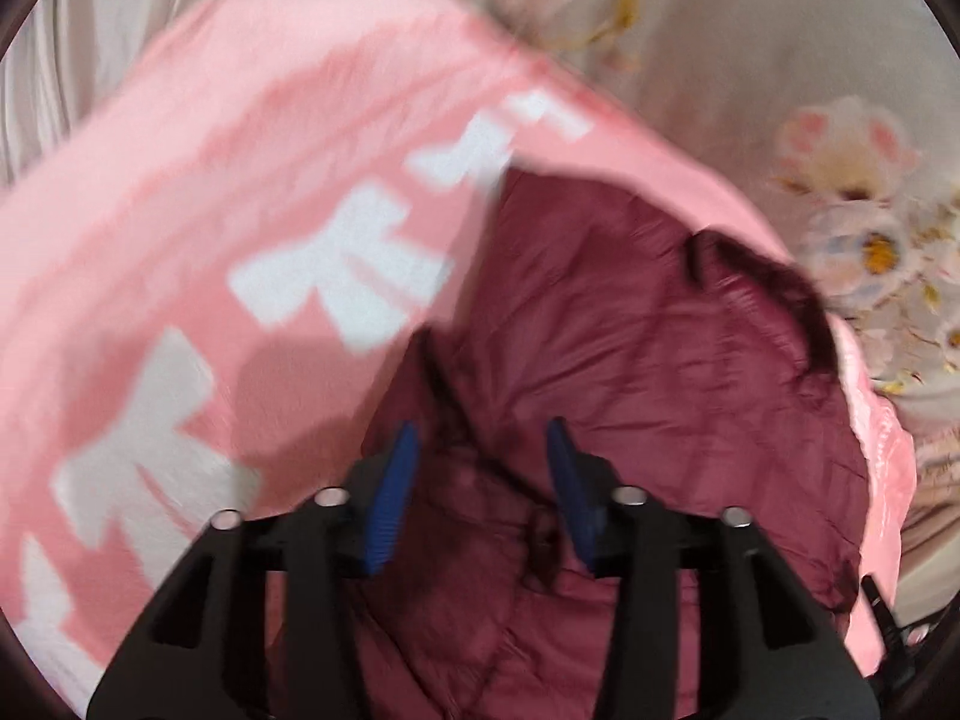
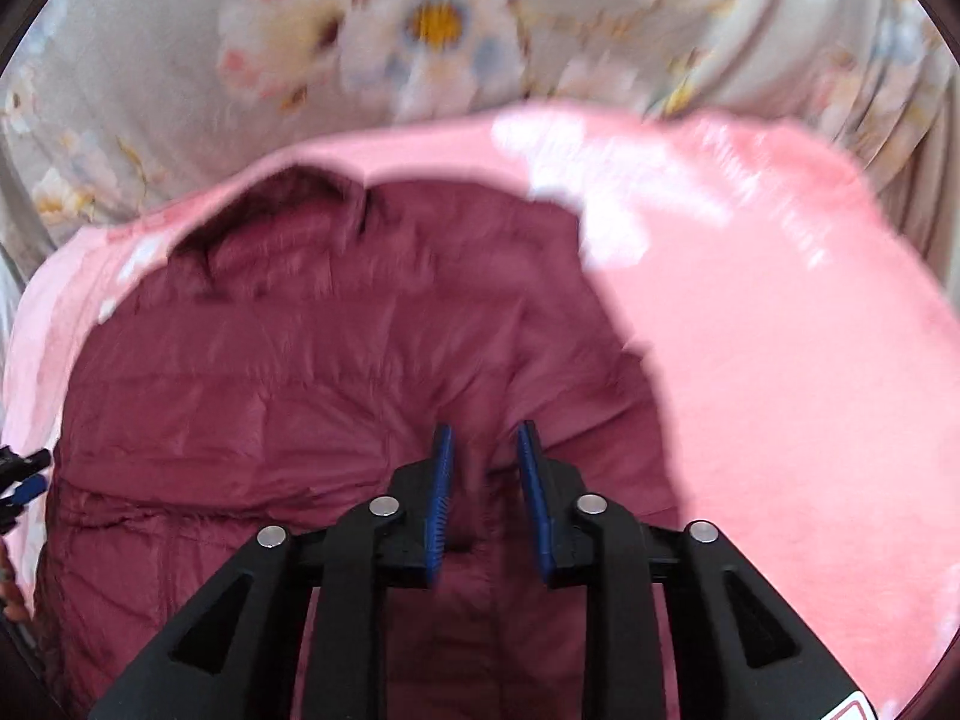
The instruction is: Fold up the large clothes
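Observation:
A maroon quilted puffer jacket point(image 1: 630, 360) lies spread on a pink blanket point(image 1: 210, 180) with white bow prints. It also shows in the right wrist view point(image 2: 270, 372), collar point(image 2: 270, 204) at the far left, on the same pink blanket point(image 2: 780, 360). My left gripper point(image 1: 483, 438) is open just above the jacket's fabric, holding nothing. My right gripper point(image 2: 483, 435) is open with a narrower gap, over a raised fold of the jacket; I cannot tell whether the pads touch it. Both views are motion-blurred.
A floral bedsheet point(image 2: 420, 30) lies under and beyond the blanket, also in the left wrist view point(image 1: 840, 180). The other gripper's tip point(image 2: 24, 480) shows at the left edge of the right wrist view.

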Demonstrator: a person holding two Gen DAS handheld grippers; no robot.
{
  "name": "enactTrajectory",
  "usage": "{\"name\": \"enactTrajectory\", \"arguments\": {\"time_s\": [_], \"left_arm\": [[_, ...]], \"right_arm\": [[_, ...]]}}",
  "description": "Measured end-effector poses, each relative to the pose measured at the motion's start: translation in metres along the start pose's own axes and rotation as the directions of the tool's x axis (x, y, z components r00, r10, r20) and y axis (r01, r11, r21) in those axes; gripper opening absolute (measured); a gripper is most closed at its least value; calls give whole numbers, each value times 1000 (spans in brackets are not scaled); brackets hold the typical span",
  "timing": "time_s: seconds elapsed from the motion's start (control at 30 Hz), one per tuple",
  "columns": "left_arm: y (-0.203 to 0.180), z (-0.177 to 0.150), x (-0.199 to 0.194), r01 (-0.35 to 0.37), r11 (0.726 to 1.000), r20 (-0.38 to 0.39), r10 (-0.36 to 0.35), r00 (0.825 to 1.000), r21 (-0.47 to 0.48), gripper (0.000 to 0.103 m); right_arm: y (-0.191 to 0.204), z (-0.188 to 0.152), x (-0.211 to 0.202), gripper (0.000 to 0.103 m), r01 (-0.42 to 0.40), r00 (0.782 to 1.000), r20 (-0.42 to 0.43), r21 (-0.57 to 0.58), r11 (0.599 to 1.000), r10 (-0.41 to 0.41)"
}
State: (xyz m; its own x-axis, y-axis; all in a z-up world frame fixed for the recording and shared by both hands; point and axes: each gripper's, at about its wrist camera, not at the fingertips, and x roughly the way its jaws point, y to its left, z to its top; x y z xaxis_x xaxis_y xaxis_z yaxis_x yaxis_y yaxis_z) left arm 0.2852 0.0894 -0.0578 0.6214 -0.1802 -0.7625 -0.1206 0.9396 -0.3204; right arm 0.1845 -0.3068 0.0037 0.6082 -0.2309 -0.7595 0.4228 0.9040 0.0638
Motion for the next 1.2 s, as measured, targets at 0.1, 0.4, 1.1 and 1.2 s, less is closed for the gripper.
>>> {"name": "enactTrajectory", "arguments": {"time_s": [0.1,0.4,1.1,1.2], "left_arm": [[-39,18,-18,58,993,50,-64,997,100,47],[-114,1,61,39,963,-103,-12,995,266,47],[-106,-43,64,-38,927,-1,41,999,373,50],[-101,-29,52,50,943,-67,-29,997,328,62]], "right_arm": [[11,23,-15,24,-36,998,49,-12,999,37],[69,17,62,17,-139,985,-117,-106,985,127],[69,-32,69,18,-146,984,-121,-139,980,129],[66,-14,56,26,-213,971,-145,-148,966,191]]}}
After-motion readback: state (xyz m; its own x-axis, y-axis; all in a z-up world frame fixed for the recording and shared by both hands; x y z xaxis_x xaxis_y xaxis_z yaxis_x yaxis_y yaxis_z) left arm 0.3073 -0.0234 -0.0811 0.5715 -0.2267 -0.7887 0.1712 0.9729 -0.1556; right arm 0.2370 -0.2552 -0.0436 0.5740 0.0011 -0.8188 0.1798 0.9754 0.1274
